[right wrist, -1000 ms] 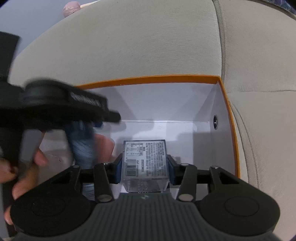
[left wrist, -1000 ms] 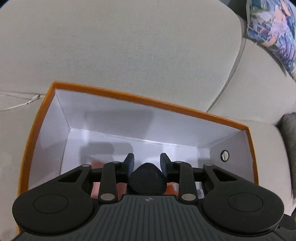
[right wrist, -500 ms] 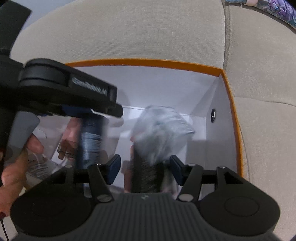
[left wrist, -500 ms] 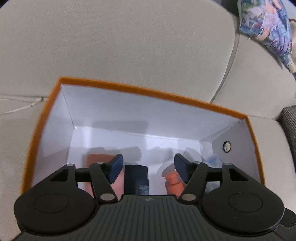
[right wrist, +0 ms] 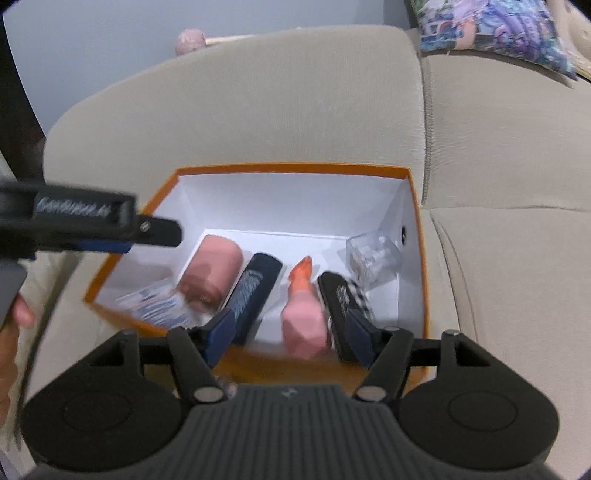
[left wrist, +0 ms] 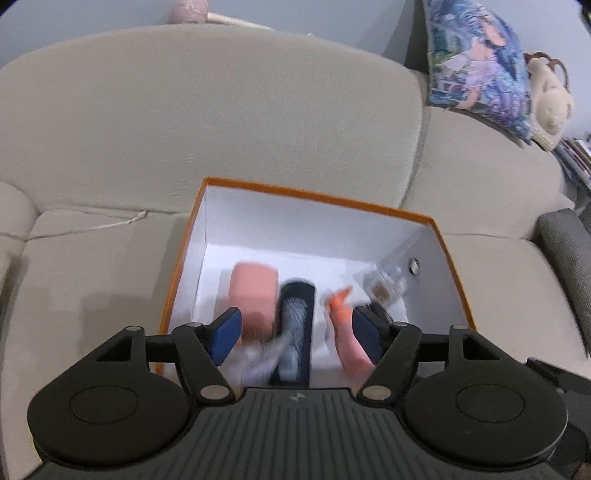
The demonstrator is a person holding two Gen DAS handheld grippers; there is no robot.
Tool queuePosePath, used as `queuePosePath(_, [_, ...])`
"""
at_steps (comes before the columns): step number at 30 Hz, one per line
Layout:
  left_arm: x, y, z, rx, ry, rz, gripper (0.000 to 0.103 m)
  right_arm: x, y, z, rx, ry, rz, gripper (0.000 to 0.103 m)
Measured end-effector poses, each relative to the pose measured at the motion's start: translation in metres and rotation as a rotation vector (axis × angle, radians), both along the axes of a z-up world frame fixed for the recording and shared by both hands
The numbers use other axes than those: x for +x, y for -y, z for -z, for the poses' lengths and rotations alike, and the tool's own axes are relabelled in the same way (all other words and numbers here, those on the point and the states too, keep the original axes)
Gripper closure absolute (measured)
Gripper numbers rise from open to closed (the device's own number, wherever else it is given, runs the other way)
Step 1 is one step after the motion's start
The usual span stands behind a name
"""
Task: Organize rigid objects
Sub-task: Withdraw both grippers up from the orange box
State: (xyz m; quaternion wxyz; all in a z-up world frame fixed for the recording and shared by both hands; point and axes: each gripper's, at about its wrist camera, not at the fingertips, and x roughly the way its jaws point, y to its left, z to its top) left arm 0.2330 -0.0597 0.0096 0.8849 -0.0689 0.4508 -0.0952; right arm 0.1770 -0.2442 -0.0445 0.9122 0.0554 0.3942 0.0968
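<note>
An orange box with white inside (left wrist: 314,195) (right wrist: 295,170) sits on a beige sofa. In it lie a pink cylinder (left wrist: 254,291) (right wrist: 214,267), a dark blue tube (left wrist: 295,325) (right wrist: 255,288), a pink bottle with an orange tip (left wrist: 343,325) (right wrist: 303,314), a black item (right wrist: 338,299) and a clear plastic case (left wrist: 386,282) (right wrist: 373,258). A printed packet (right wrist: 159,304) lies at the left. My left gripper (left wrist: 295,334) is open and empty above the box's near side. My right gripper (right wrist: 291,330) is open and empty above the near rim. The left gripper's side (right wrist: 88,221) shows in the right wrist view.
The sofa back (left wrist: 221,110) rises behind the box. A patterned cushion (left wrist: 476,62) (right wrist: 491,33) and a plush toy (left wrist: 550,99) lie at the far right. A grey textured item (left wrist: 569,251) is at the right edge. A hand (right wrist: 11,332) shows at left.
Both grippers opened and pulled back up from the box. The dark blue tube left my left gripper and the clear case left my right gripper; both now lie in the box.
</note>
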Motion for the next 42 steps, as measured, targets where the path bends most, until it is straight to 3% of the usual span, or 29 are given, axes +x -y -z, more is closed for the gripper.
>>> queuePosePath(10, [-0.116, -0.003, -0.001, 0.067, 0.040, 0.013, 0.019, -0.084, -0.006, 0.005, 0.052, 0.006, 0.015, 0.028])
queuePosePath(19, [-0.170, -0.004, 0.014, 0.127, 0.083, -0.018, 0.018, -0.130, 0.004, 0.018, 0.032, 0.018, 0.033, 0.022])
queuePosePath(27, [-0.180, -0.004, 0.022, 0.136, 0.079, -0.052, 0.016, -0.144, 0.014, 0.015, -0.005, 0.051, 0.073, 0.020])
queuePosePath(42, [-0.170, 0.007, 0.047, 0.168, 0.053, -0.033, 0.016, -0.136, 0.015, 0.034, -0.011, 0.011, 0.073, 0.018])
